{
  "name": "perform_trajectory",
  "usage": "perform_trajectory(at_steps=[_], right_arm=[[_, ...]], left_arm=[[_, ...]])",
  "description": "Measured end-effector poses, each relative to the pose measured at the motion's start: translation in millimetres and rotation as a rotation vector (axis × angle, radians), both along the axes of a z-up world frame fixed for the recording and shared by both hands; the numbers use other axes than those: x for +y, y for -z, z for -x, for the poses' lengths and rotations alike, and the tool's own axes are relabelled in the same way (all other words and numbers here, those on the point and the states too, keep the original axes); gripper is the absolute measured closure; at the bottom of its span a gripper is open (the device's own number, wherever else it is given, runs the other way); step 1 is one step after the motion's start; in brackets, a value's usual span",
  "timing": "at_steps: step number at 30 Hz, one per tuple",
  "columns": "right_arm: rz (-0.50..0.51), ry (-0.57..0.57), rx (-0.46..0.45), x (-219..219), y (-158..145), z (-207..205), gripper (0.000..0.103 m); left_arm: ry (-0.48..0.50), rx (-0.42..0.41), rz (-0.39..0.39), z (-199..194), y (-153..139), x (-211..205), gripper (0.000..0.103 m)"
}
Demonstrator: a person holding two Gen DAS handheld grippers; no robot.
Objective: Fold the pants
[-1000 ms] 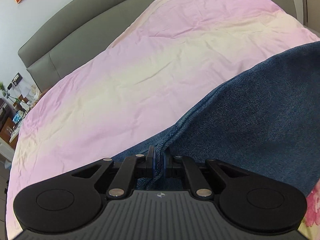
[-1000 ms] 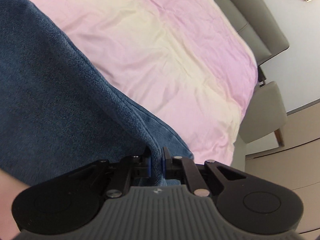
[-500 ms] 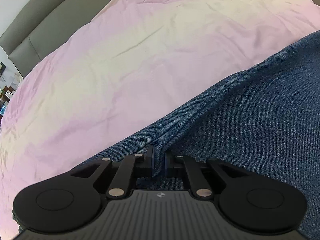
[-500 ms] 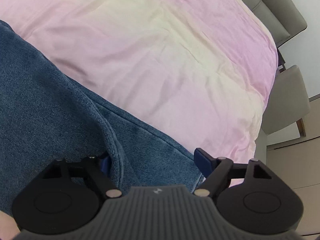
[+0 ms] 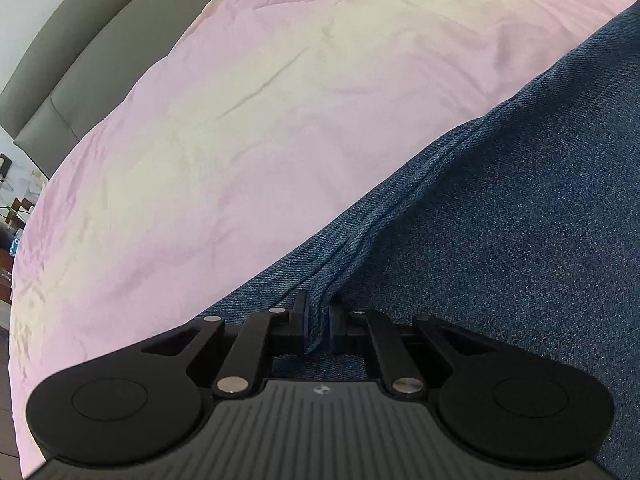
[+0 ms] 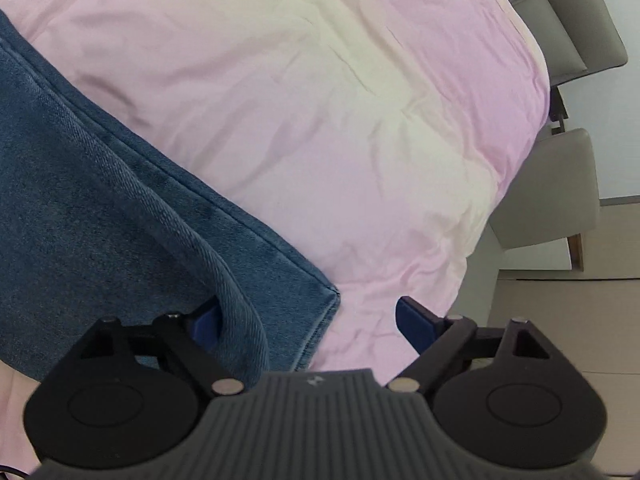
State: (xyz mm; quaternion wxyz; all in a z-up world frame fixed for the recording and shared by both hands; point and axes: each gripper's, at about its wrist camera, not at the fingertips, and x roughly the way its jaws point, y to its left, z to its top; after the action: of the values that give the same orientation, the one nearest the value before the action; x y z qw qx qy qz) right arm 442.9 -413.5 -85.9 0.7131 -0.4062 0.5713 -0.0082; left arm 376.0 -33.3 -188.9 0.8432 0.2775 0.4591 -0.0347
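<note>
My left claw (image 5: pixel 318 322): it is squeezed tight on a pinch of the blue pants (image 5: pixel 500 240). A raised fold of the jeans cloth with a stitched seam runs up and away from between my two fingers.

My right claw (image 6: pixel 308 320): its jaws are opening wide. The left finger (image 6: pixel 206 320) sits just beside a soft hump of the pants, maybe touching it. The right finger (image 6: pixel 416 320) hangs over the bare pink cover. The pads do not press on the cloth, so I have let go here.

Pants: they are dark blue jeans and they lie on the bed. In my right view, one square corner (image 6: pixel 330 294) of the pants lies flat on the cover, between my two open fingers. A straight edge with a neat seam runs from that corner up toward the left. In my left view, the pants fill the right side and the low part of what I see.

Bed cover (image 6: pixel 360 100): it is pink with pale yellow bands and has small wrinkles. It lies under the pants and spreads out far past them.

Headboard (image 5: pixel 80 64): it is grey and soft looking, along the far edge of the bed in my left view.

Grey chair (image 6: pixel 548 192): it stands by the right edge of the bed in my right view.
</note>
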Motion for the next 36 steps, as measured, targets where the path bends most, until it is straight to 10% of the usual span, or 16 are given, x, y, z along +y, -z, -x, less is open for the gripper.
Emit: perform_trajectory(at_steps=[9,17,25,36], right_arm=[[0.038,0.104,-0.102,-46,-31,21,0.034],[-0.161,0.097,-0.131,-18,-7,95,0.034],[-0.371,0.047,-0.112,61,33,154,0.033],[-0.438,-0.060,-0.093,159,49,152,0.026]], left_arm=[[-0.004,-0.057,0.127,19,-42,18,0.077],[0.040,-0.086,0.155,75,-111,74,0.071],[-0.205,-0.089,0.204,111,-140,193,0.048],[-0.525,-0.092,0.529,155,-114,331,0.026]])
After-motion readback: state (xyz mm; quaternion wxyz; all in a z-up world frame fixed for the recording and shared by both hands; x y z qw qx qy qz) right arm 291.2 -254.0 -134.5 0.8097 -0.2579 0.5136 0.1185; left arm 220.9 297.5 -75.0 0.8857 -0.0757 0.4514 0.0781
